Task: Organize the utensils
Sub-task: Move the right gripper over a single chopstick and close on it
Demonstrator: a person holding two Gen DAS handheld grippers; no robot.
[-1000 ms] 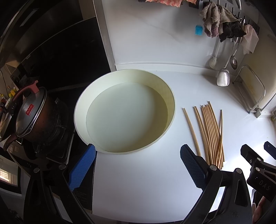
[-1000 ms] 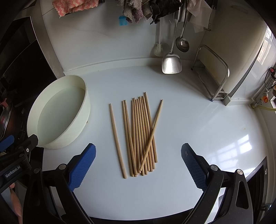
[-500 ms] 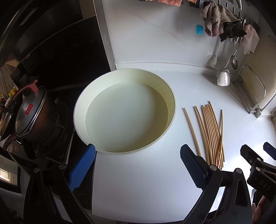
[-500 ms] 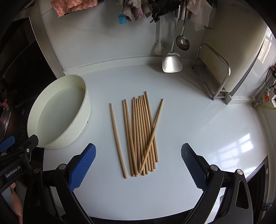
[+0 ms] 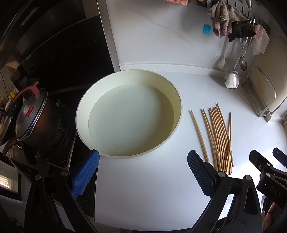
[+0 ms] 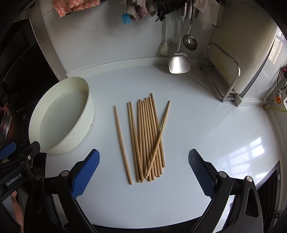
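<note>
Several wooden chopsticks [image 6: 147, 138] lie side by side on the white counter [image 6: 206, 125], one crossed over the others; they also show in the left wrist view [image 5: 215, 136]. A round cream basin [image 5: 129, 114] stands to their left, also in the right wrist view [image 6: 62, 116]. My left gripper [image 5: 141, 172] is open and empty, just in front of the basin. My right gripper [image 6: 143, 172] is open and empty, just in front of the chopsticks' near ends.
A dark pot with a lid [image 5: 34, 121] sits on the stove at the left. A metal spatula [image 6: 179, 61], a ladle [image 6: 190, 43] and cloths [image 6: 140, 9] hang on the back wall. A metal rack [image 6: 224, 80] stands at the back right.
Both grippers have crept slightly forward; the basin and chopsticks sit a touch nearer in view. Nothing was taken hold of.
</note>
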